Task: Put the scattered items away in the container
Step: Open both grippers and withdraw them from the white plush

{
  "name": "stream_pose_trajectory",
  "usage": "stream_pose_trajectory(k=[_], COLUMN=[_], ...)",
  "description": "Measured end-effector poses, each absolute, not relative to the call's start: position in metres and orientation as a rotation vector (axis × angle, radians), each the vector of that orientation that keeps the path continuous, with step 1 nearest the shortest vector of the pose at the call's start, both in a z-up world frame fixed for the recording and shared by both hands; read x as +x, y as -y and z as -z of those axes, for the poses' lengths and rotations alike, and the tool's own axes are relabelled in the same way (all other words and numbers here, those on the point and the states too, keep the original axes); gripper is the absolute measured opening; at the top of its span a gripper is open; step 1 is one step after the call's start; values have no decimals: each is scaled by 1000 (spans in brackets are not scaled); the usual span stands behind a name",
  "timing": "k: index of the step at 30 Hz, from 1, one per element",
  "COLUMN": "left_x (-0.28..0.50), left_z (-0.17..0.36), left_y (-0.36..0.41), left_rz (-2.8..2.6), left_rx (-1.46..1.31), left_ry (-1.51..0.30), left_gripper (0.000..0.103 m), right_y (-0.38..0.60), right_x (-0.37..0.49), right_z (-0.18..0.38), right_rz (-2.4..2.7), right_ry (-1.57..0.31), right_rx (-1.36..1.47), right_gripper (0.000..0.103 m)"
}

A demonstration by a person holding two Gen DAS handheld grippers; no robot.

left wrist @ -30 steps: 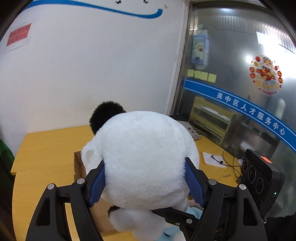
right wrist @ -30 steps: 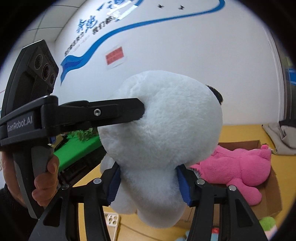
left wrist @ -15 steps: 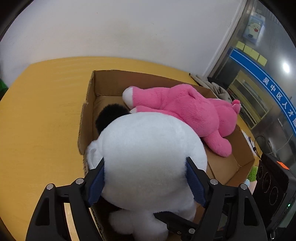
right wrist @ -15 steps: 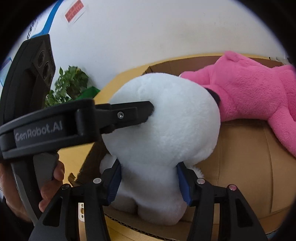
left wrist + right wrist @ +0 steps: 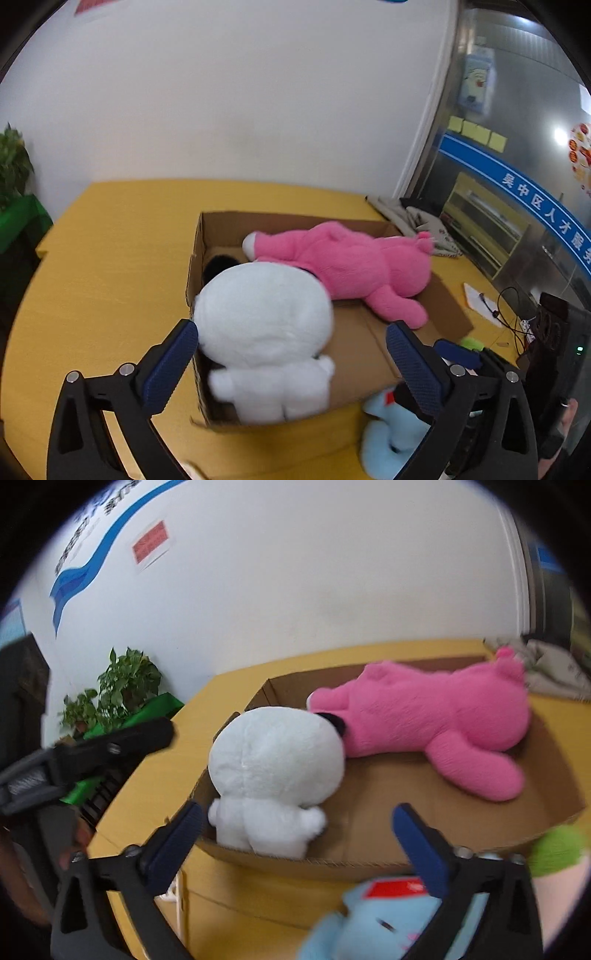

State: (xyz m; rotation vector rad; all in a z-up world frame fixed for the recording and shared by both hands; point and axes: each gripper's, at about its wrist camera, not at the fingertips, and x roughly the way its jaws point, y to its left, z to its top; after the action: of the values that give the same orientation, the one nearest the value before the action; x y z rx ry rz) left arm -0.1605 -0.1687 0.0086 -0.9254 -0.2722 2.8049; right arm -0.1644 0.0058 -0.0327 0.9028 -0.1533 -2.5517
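Observation:
A white plush panda point(image 5: 264, 332) point(image 5: 275, 768) with black ears sits in the near left corner of an open cardboard box point(image 5: 365, 362) point(image 5: 373, 823). A pink plush toy point(image 5: 343, 266) point(image 5: 428, 716) lies inside along the far side. My left gripper point(image 5: 290, 363) is open, just behind the panda, holding nothing. My right gripper point(image 5: 297, 836) is open too, pulled back from the box's near wall. A light blue plush point(image 5: 391, 435) point(image 5: 373, 919) lies on the yellow table in front of the box.
A green fuzzy item point(image 5: 557, 849) point(image 5: 471, 343) lies by the box's right corner. A grey cloth point(image 5: 413, 225) sits at the back right, cables and paper point(image 5: 480, 299) to the right. A potted plant point(image 5: 114, 698) stands left of the table.
Both grippers let go of the white panda and opened. The panda now rests in the box, and both grippers have pulled back from it.

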Motion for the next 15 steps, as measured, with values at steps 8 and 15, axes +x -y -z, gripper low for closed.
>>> stream_pose_trajectory(k=[8,15], left_x=[-62,-20], left_z=[-32,-31], left_y=[117,73], left_rz=[-2939,-2981], left_rx=[-823,-817], left_ry=[171,193], left_gripper=[103,103], right_y=[-68,-112], right_x=[-106,-66], right_z=[0,-25], right_rz=[2673,2733], right_ry=[7,-75], right_rx=[832,744], right_gripper=[103,102])
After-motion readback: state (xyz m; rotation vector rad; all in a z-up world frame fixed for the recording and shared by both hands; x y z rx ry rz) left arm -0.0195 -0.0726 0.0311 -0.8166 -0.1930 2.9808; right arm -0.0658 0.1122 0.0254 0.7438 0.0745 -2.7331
